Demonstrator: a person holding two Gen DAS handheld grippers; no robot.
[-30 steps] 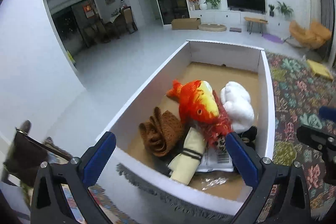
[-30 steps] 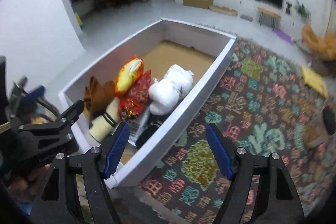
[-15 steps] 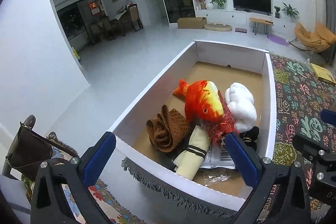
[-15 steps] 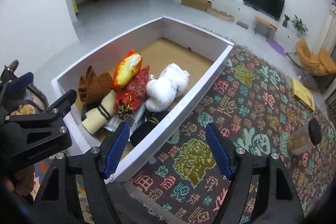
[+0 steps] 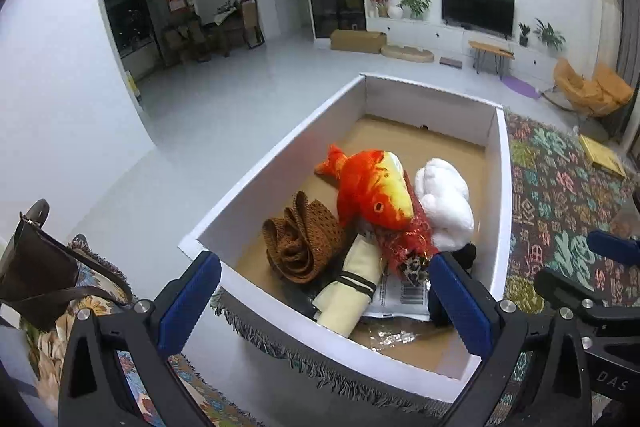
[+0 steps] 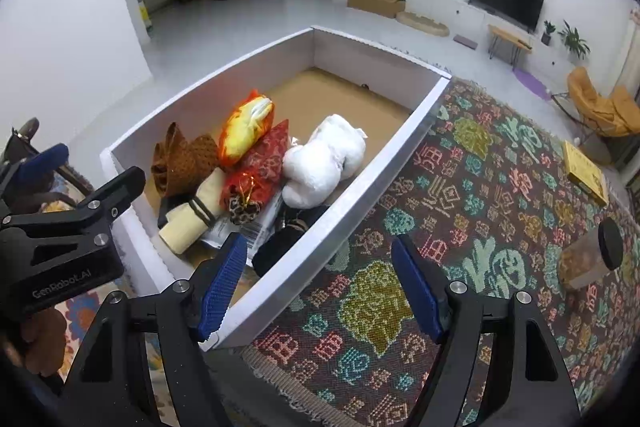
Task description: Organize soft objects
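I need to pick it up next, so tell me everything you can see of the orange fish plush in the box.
The orange fish plush is a soft, fuzzy toy, red-orange with a yellow head and belly, a black eye and a forked tail. It lies on its side inside the white box, head toward the cameras and tail toward the far wall. It rests atop the red pouch, beside the white plush and the brown knit fabric. Neither gripper touches it.

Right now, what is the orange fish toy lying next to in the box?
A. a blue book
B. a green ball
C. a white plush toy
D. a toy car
C: in the left wrist view the orange fish toy lies right beside a white plush toy inside the white box.
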